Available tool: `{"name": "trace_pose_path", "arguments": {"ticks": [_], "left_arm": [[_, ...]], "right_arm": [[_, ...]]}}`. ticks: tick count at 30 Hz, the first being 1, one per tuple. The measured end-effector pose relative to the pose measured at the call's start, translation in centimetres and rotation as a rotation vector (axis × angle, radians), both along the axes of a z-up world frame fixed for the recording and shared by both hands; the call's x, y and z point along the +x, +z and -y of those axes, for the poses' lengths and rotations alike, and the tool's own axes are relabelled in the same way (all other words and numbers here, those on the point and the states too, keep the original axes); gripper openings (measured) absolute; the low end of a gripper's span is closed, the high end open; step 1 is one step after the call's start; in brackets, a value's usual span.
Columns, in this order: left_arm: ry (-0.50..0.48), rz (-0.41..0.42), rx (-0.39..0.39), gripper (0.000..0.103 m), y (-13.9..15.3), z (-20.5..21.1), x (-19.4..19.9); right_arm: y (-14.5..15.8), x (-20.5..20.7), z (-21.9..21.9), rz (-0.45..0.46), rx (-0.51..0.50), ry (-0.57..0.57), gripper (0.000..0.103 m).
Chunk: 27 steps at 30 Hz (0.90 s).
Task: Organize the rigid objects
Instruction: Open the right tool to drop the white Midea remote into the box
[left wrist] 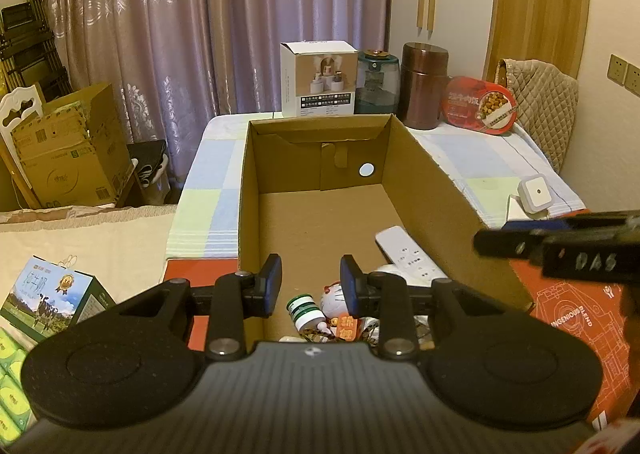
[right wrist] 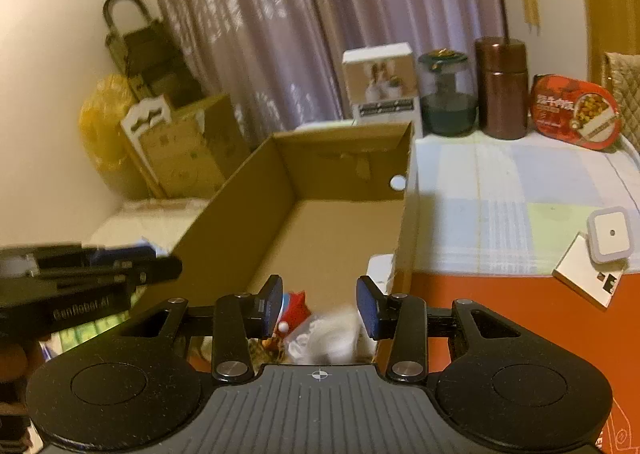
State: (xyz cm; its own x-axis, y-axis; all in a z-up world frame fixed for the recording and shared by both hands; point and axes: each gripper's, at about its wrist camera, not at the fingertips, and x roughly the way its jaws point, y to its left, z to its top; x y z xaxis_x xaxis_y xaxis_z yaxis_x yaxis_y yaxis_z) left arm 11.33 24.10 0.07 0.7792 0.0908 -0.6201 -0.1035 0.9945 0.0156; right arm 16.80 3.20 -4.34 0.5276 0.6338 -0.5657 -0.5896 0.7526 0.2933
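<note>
An open cardboard box (left wrist: pixel 424 181) lies on the table and also shows in the right wrist view (right wrist: pixel 240 209). Its near end holds a white remote (left wrist: pixel 408 254), a green-capped white bottle (left wrist: pixel 306 310), a lucky-cat figure (left wrist: pixel 334 300) and other small items. My left gripper (left wrist: pixel 311 286) is open and empty above those items. My right gripper (right wrist: pixel 319 306) is open and empty over the box's near end, above a blurred white and red heap (right wrist: pixel 320 330). Each gripper shows at the edge of the other's view.
At the table's far end stand a white carton (left wrist: pixel 318 77), a green jar (left wrist: pixel 377 81), a brown canister (left wrist: pixel 425 85) and a red food tub (left wrist: pixel 478 103). A white night light (right wrist: pixel 608 240) sits right of the box. A milk carton (left wrist: pixel 48 298) lies at the left.
</note>
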Motion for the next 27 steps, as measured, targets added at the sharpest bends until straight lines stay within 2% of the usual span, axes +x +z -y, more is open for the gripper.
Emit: {"name": "trace_pose_path", "arguments": {"ticks": [8,27], "left_arm": [[0.003,0.005,-0.013,0.027,0.4,0.7,-0.6],[-0.025,0.023,-0.03,0.027,2.6,6.2,-2.3]], "right_arm": [[0.9,-0.6,3.8,0.004,0.028,-0.09,0.046],[3.2,-4.1,10.5,0.017,0.044,-0.153,0.058]]}}
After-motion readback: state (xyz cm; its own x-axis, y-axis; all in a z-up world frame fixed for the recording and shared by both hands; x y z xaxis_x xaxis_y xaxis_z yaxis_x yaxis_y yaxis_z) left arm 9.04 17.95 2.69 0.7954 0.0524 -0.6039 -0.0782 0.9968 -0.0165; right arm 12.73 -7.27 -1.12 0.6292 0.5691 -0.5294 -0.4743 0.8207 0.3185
